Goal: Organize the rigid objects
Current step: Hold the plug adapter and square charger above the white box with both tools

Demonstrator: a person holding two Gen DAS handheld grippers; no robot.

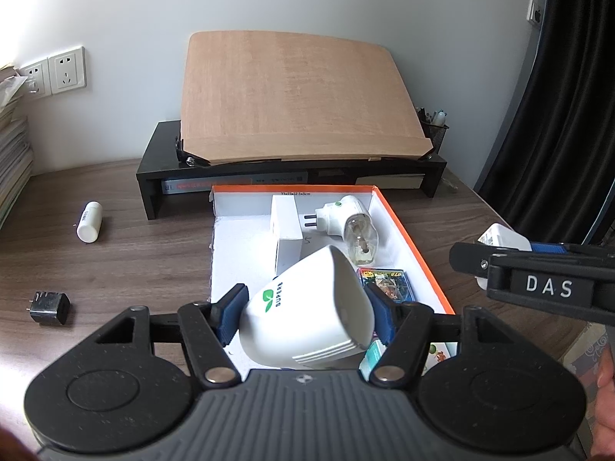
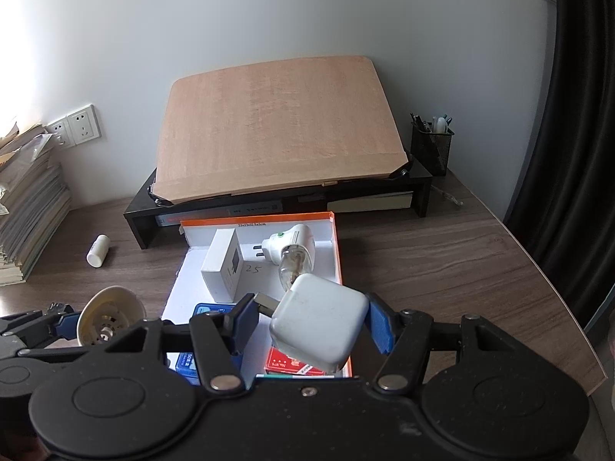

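Over the box (image 1: 407, 230), the left tongs (image 1: 307, 311) pinch a white lamp shell (image 1: 307, 307) and the right tongs (image 2: 311, 322) pinch a white charger (image 2: 319, 322) by one corner. The tilted charger could slip and hit the glass night light (image 2: 294, 255). Both tongs sit close and could bump.

Left tongs (image 1: 305, 309) and right tongs (image 2: 307, 317) each clamp something, angled downward.
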